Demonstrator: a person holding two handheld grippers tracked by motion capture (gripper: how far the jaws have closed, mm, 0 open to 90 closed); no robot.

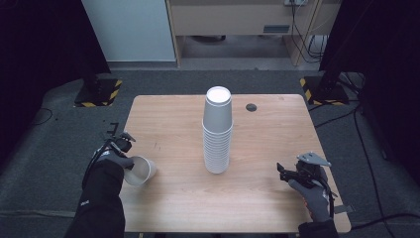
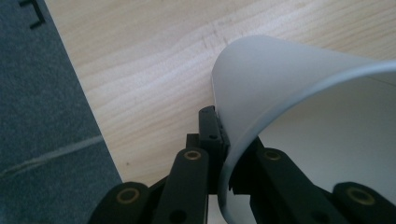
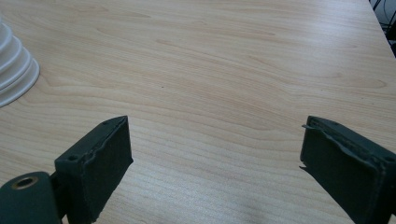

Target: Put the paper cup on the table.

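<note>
Single white paper cup (image 1: 140, 171) held at the table's left edge, apart from the tall stack of upturned white paper cups (image 1: 217, 131).

High view: left gripper (image 1: 120, 142) carried the cup; the stacking step seemed in hand, next needing a lift over the stack. Left gripper view: jaws pinched the cup's rim, its base cut off. Right gripper view: right gripper (image 3: 212, 163) stood wide, empty, over the light wooden table (image 3: 224, 70).

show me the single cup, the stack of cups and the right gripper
single cup (image 1: 140, 170), high view, on its outer side wall
stack of cups (image 1: 217, 130), high view, on the middle of the stack's side
right gripper (image 3: 215, 172), right gripper view, midway between its two open jaws
</note>
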